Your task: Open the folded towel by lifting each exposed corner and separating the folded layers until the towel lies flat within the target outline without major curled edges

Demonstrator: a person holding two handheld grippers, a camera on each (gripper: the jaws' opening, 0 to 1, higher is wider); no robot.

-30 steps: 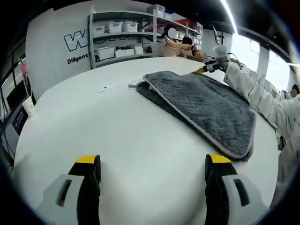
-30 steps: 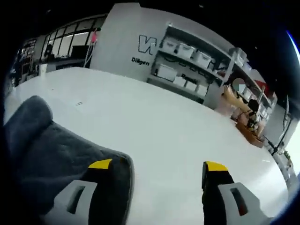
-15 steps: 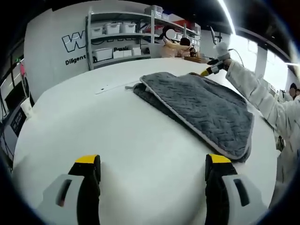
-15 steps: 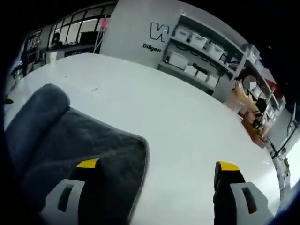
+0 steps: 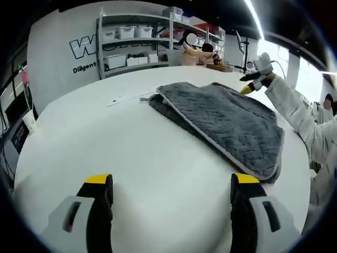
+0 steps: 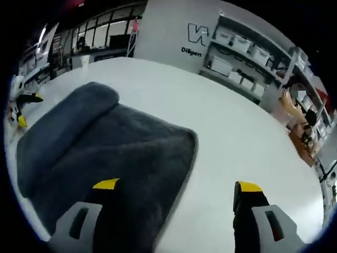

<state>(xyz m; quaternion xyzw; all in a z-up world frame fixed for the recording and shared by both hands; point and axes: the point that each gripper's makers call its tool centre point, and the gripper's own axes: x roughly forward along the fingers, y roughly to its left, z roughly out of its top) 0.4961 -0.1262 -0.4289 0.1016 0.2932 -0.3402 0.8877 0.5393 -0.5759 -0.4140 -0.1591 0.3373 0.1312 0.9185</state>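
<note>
Table [image 5: 131, 153]: white, round-edged; it carries your work.
Shelving [image 5: 137, 39]: beyond the table's far edge, holding white bins.
Wall lettering [image 5: 84, 50]: left of the shelving.
Windows [image 6: 105, 34]: you see them past the table's far-left edge.

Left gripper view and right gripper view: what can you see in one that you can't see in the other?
The left gripper view alone has the person's white sleeve reaching in from the right, and the towel's pale edge trim with a second layer beneath. The right gripper view alone has the towel's rolled fold and the dark windows beyond the table. Both share the grey towel, the white table, the shelves of bins, and open jaws with yellow tips. Each also catches the other gripper: the right gripper and the left gripper.
</note>
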